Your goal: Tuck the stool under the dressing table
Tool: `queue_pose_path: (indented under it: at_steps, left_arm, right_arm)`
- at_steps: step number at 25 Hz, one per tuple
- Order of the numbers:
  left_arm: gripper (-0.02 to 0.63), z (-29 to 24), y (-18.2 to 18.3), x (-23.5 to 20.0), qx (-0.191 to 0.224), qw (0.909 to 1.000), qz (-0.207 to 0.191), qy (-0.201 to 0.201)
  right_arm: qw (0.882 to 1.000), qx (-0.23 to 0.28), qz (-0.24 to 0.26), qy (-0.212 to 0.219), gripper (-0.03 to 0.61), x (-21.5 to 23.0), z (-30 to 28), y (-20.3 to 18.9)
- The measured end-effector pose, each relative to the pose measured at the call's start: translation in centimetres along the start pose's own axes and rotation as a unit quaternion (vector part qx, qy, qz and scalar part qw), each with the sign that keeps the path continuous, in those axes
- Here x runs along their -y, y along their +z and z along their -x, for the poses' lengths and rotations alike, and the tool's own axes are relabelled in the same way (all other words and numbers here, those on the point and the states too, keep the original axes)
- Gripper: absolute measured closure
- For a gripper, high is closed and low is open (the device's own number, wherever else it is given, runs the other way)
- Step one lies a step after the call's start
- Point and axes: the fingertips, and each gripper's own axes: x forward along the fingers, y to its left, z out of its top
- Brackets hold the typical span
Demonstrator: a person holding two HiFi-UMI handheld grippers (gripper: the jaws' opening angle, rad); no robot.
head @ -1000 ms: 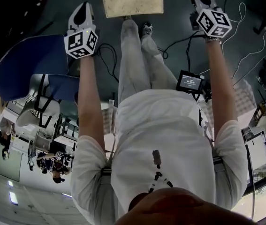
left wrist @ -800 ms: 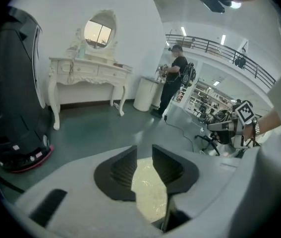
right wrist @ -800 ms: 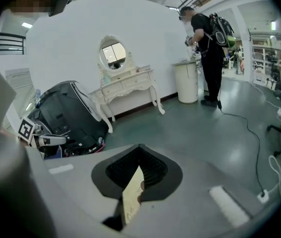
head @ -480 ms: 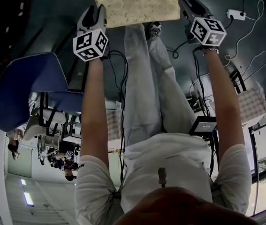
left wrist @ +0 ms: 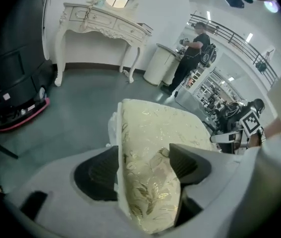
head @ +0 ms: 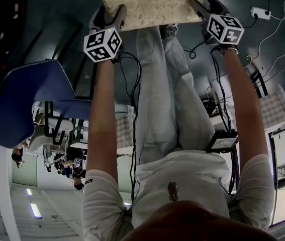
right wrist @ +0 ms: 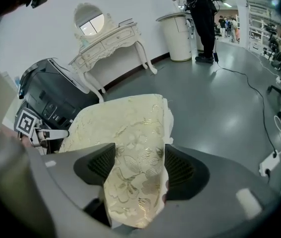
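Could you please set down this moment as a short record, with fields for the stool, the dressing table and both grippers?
Stool: cream padded stool with gold leaf pattern; only the seat shows, legs hidden
Dressing table: white carved dressing table with oval mirror, against the wall, apart from the stool, with bare grey floor between them
Left gripper: jaws opening, the seat's left-hand edge between them
Right gripper: jaws opening, the seat's right-hand edge between them
Task state: stool not yet under the table
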Motion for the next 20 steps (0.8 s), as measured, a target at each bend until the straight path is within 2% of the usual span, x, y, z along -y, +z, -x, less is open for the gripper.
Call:
queue_pose_path:
  at_steps: [1, 3, 5, 11, 20]
  left_arm:
    - [0.285, -0.1, -0.1, 0.0, -0.005, 1.0, -0.003, -0.004]
    - [0.288, -0.3, 0.0, 0.1, -0.013, 0.9997, -0.008, -0.018]
    - [0.321, -0.4, 0.1, 0.3, -0.017, 0.9994, -0.009, -0.03]
    - [0.344, 0.0, -0.2, 1.0, -0.016, 0.9991, 0.007, -0.039]
    - [0.385, -0.6, 3.9, -2.6, -0.009, 0.9997, 0.014, -0.017]
  right_arm:
    - [1.0, -0.005, 0.003, 0.004, 0.269, -0.2, -0.1, 0.0]
    - [1.0, -0.017, 0.006, 0.006, 0.277, -0.4, -0.3, 0.0]
    - [1.0, -0.027, 0.008, 0.002, 0.286, -0.4, -0.3, 0.0]
    - [0.998, -0.053, 0.015, -0.013, 0.306, -0.1, 0.5, -0.4]
    - [0.998, -0.039, 0.034, -0.03, 0.332, -2.0, -2.5, 4.0]
